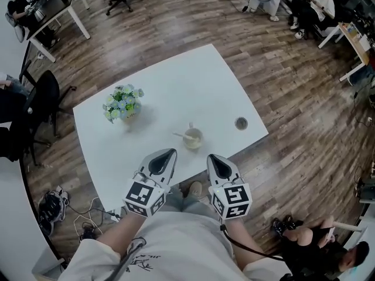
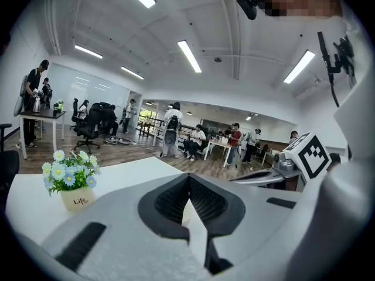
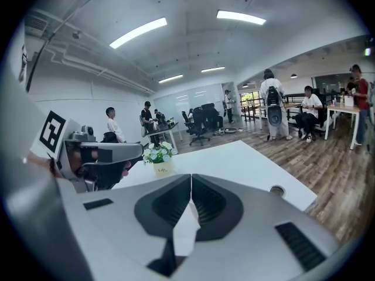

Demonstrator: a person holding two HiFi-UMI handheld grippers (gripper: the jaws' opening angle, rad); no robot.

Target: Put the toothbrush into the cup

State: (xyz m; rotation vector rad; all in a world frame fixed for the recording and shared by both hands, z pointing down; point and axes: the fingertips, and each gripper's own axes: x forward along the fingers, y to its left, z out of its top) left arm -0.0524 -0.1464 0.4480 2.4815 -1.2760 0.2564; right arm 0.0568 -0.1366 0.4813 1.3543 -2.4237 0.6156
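A cream cup (image 1: 193, 138) stands on the white table (image 1: 176, 81) near its front edge. A thin pale toothbrush (image 1: 179, 136) sticks out to the left from the cup's rim; I cannot tell whether its end lies inside the cup. My left gripper (image 1: 169, 153) hovers over the table's front edge, just left of and nearer than the cup, shut with nothing in it. My right gripper (image 1: 212, 157) is level with it, right of the cup, also shut and empty. In both gripper views the jaws of the left gripper (image 2: 188, 178) and the right gripper (image 3: 191, 178) meet and hide the cup.
A small pot of blue and white flowers (image 1: 123, 104) stands at the table's left, flower pot (image 2: 71, 181) (image 3: 159, 157). A round cable hole (image 1: 241, 123) sits near the right edge. Around the table are wooden floor, office chairs, desks and several people.
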